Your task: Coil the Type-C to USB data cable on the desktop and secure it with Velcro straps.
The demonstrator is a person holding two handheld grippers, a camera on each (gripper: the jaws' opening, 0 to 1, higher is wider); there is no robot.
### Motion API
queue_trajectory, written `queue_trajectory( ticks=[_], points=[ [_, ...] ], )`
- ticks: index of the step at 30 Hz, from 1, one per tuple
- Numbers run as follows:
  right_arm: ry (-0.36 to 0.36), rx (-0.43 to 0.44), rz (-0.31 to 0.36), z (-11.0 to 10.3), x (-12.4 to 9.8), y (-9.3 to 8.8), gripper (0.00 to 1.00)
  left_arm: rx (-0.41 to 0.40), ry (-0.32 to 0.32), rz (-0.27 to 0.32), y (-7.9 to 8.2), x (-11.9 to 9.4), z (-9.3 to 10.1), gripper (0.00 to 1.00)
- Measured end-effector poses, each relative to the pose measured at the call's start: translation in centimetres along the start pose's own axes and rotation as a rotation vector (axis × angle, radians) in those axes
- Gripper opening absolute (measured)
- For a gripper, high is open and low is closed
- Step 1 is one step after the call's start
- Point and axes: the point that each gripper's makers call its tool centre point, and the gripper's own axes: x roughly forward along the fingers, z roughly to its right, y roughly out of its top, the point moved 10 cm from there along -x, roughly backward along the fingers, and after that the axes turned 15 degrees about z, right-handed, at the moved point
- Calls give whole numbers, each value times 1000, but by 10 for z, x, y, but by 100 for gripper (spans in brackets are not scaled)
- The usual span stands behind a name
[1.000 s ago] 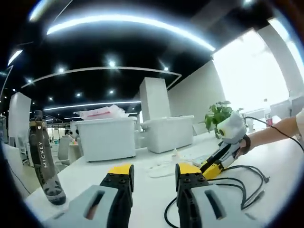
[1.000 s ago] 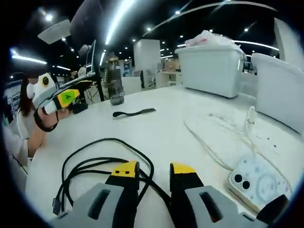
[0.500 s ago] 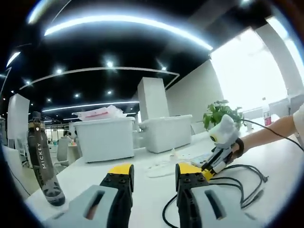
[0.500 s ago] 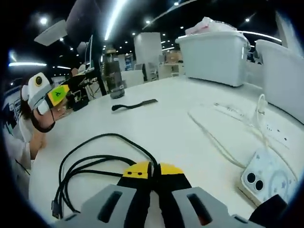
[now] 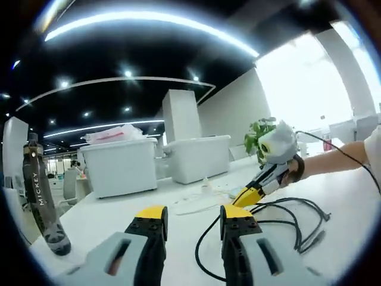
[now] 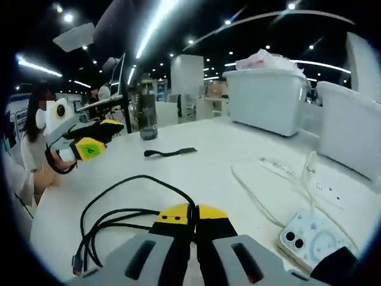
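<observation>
My right gripper point(image 6: 191, 210) fingers went from apart to pinched on cable point(image 6: 128, 202), now lifting it off desk point(image 6: 226, 158). Left gripper point(image 5: 191, 215) fingers apart, idle. Strap point(image 6: 171, 153) waits beyond; coiling starts.

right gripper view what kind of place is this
Probably an open-plan office. A long white desktop carries white plastic storage bins and a dark monitor on a stand, under a dark ceiling with long strip lights. Desks and a person sit further back.
</observation>
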Motion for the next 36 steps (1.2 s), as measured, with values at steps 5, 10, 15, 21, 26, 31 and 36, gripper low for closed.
queue_trajectory(
  ticks=[5,10,15,21,26,31,36],
  points=[
    [-22,-149,151,-28,-35,34,2,10,-67,2,0,1,11,35],
    [-14,-195,217,-53,-60,47,2,47,-101,8,1,2,20,31],
    [22,-188,269,-70,-71,51,2,65,-188,38,4,4,31,28],
    [14,-163,293,-68,-71,41,2,173,-263,86,11,4,47,7],
    [21,-24,400,-61,-72,38,4,152,-296,89,12,5,49,5],
    [-84,196,537,-31,-91,49,12,184,-282,97,19,3,46,4],
    [-67,74,324,-12,-92,23,12,189,-274,157,32,-1,42,4]
  ],
)
